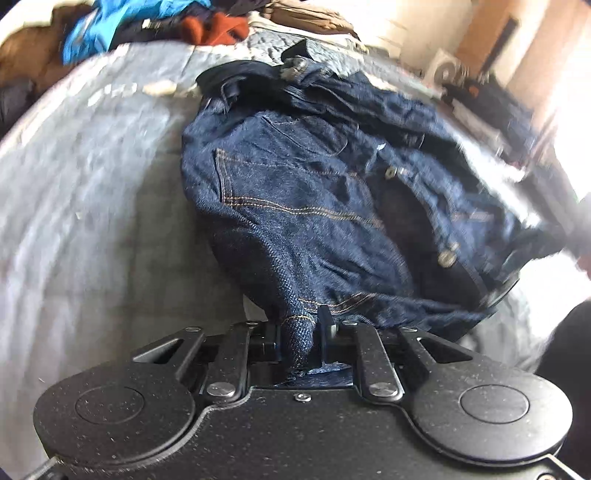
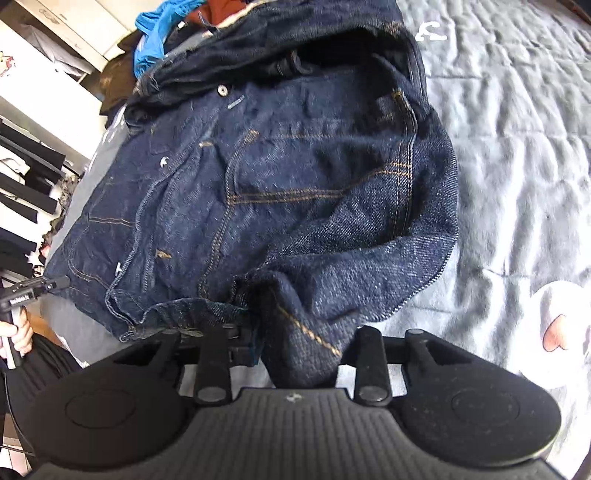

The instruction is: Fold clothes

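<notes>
Daylight glare blows out the left view's right edge; motion blur, fisheye bending.

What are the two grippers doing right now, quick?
Left gripper: closed on a fold of the denim jacket.
Right gripper: closed on another bunch of the same jacket.

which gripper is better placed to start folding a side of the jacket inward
Right, probably. The right gripper pinches the denim jacket by the loose sleeve side, lying on the bedspread. The left gripper grips the hem.

Bedroom, quilted bedspread [image 2: 517, 129], clothes pile [image 1: 147, 26]
</notes>
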Available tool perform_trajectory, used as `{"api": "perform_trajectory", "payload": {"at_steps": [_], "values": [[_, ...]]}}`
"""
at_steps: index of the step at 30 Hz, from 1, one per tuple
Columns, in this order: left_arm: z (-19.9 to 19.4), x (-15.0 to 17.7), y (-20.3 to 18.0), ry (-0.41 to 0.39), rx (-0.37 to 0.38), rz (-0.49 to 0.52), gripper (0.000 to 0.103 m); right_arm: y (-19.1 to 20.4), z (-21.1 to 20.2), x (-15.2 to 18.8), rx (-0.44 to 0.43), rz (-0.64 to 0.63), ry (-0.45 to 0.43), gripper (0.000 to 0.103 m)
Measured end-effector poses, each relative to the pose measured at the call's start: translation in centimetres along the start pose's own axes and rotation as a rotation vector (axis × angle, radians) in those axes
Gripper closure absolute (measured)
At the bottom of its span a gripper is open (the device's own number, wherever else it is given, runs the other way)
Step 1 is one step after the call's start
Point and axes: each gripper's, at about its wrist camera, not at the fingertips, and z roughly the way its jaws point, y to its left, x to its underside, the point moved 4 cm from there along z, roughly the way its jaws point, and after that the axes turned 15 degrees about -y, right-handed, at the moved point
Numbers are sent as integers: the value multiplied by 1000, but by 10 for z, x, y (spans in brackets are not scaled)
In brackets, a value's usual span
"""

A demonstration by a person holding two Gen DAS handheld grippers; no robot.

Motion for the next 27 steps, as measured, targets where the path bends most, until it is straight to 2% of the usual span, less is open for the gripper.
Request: {"api": "perform_trajectory", "payload": {"at_steps": [5, 27], "values": [[5, 2, -12, 6, -67, 77, 86, 5, -3, -1, 13, 5, -25, 75], [3, -1, -9, -6, -51, 62, 86, 23, -10, -6, 58, 49, -90, 80]]}}
